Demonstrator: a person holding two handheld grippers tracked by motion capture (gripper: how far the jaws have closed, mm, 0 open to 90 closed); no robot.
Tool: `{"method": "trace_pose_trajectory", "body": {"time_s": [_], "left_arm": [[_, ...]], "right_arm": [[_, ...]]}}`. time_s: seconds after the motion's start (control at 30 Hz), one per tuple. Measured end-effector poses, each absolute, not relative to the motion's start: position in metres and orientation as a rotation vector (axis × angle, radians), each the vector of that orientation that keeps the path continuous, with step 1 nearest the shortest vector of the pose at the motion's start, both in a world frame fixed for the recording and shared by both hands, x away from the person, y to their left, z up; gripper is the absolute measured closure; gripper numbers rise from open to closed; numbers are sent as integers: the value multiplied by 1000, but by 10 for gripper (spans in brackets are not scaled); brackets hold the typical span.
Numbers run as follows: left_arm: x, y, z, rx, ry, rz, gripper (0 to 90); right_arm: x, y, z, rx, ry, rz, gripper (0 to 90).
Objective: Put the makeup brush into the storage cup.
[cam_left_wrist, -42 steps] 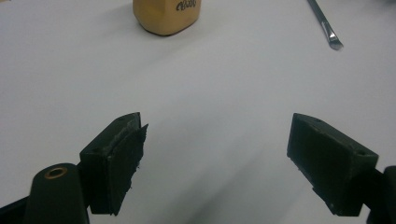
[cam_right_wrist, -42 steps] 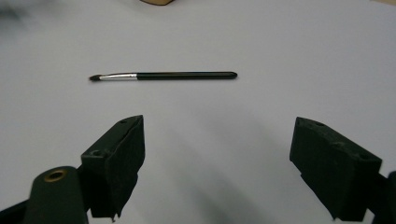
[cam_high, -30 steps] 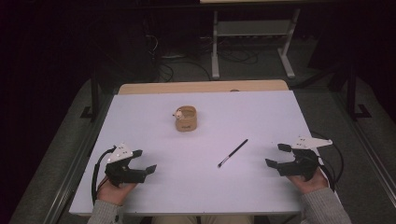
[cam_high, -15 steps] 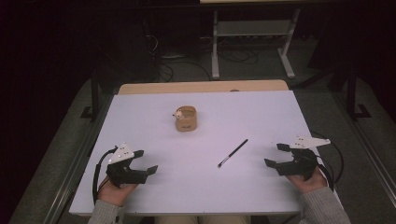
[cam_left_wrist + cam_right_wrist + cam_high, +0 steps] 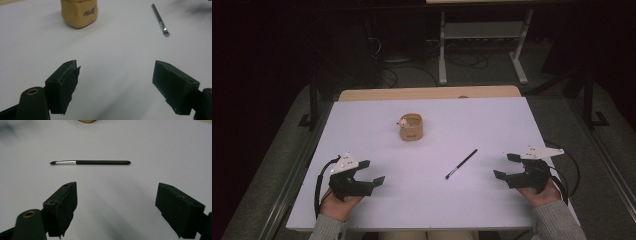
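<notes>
The wide white rectangular bench carries just two small things, and judging by how they lie, the work has not started: nothing is lifted, nothing is held, and both tools sit back at the near edge.

The left hand-held gripper rests at the near left of the bench with its jaws spread wide and nothing between them; the left gripper view shows bare white surface in the gap. The right hand-held gripper rests at the near right, likewise spread wide and empty, and its own view looks straight at the brush lying crosswise ahead of it. That suggests the brush is the likely first pick, with the reach, the grasp and any placing all yet to come.

The squat tan cup-like holder with rounded corners stands upright near the middle of the bench, well apart from both grippers. It bears dark script lettering on its side, and something small and pale sits at its rim, too small to make out.

The slim black-handled brush with a silver ferrule and dark pointed tip lies flat on the bench, right of centre, between the holder and the right gripper and touching neither. In the high view it runs diagonally, its tip toward the person.
</notes>
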State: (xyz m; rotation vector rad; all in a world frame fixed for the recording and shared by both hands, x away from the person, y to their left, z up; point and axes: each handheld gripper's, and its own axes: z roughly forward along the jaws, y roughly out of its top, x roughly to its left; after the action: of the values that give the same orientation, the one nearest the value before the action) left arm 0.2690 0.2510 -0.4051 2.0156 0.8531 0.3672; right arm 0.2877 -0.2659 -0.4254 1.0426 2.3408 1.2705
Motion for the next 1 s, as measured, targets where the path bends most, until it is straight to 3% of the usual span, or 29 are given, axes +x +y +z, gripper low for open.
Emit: {"method": "trace_pose_trajectory", "body": {"time_s": [0.33, 1.0], "left_arm": [[286, 195, -386, 2095, 739, 355, 230], [325, 116, -392, 2196, 675, 246, 283]], "right_arm": [[286, -266, -421, 1025, 2329, 1284, 166], [289, -263, -421, 1015, 2346, 1265, 172]]}}
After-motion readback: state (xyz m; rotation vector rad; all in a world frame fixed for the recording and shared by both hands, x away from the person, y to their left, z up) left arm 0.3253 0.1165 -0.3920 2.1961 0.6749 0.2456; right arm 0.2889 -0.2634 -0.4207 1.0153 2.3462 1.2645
